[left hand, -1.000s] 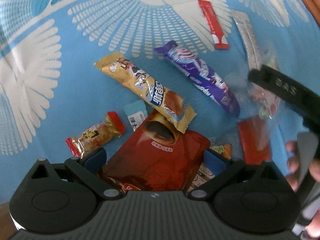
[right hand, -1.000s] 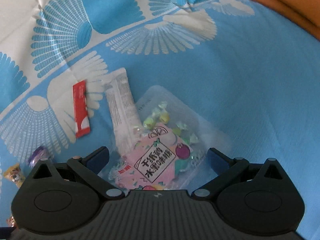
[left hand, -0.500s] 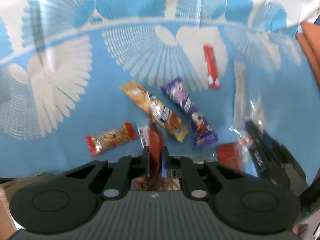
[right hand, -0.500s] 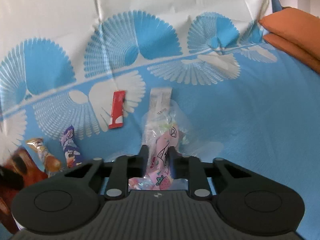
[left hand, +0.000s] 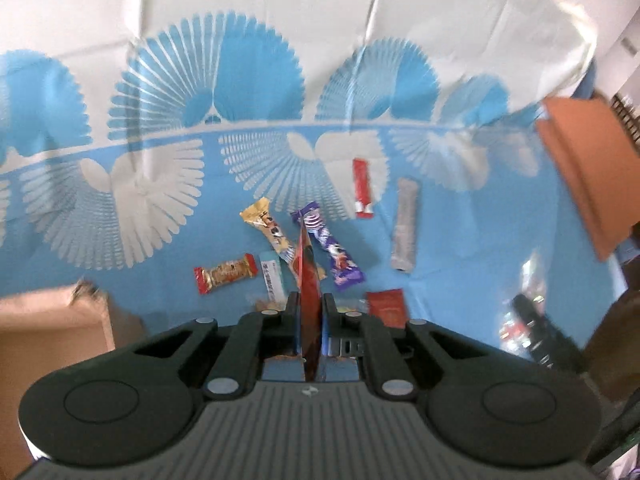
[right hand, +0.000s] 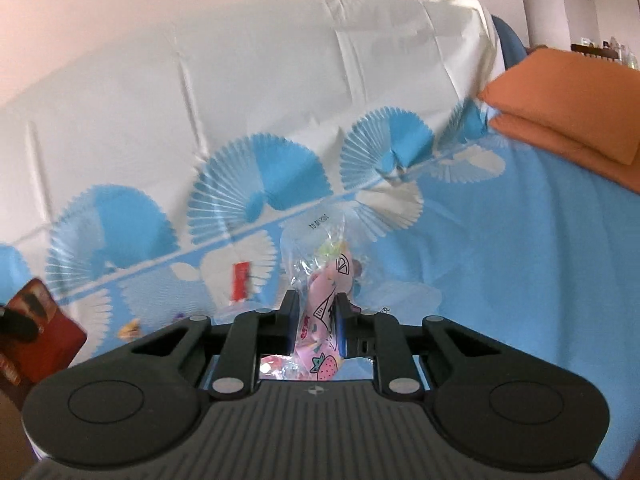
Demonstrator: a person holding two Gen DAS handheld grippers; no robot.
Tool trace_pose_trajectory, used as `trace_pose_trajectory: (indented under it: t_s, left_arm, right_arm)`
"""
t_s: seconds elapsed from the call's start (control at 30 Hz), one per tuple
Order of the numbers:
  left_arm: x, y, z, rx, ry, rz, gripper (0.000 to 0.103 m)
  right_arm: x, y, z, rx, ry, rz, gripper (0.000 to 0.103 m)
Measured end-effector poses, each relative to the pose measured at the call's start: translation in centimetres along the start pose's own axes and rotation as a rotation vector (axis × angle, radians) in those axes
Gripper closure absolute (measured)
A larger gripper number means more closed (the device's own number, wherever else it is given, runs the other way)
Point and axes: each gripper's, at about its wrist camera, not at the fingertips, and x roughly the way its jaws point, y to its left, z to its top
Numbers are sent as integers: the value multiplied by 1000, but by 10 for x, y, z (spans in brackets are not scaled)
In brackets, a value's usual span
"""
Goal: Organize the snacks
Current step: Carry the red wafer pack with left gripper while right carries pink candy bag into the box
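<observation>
Here the left gripper (left hand: 309, 320) is clenched on a red snack pouch (left hand: 310, 304) and the right gripper (right hand: 318, 320) on a clear candy bag (right hand: 324, 276), both held above the blue-and-white cloth (left hand: 480, 248)

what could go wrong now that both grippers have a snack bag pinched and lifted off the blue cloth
1. The left gripper holds the red pouch edge-on by a thin part, so it could slide out or swing.
2. The right gripper pinches the clear candy bag low down; the slick, floppy film above the pads may slip or sag.
3. A dropped bag could land among the loose snacks, such as the purple bar.
</observation>
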Motion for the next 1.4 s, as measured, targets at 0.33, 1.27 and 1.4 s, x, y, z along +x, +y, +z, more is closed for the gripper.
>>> trace_pose_trajectory:
  t_s: [0.33,1.27,1.4]
  left_arm:
    - [-145,27,-110,-78,-101,9,94]
    - [-290,148,-273,-307,-249,163,93]
    - [-284,149,-271,-296,-244,176,94]
  right_arm:
    - [-143,85,-33,-182,44,307,83]
    - [-290,218,-84,-498,163,587,81]
    - [-285,222,-82,-508,160,586,80]
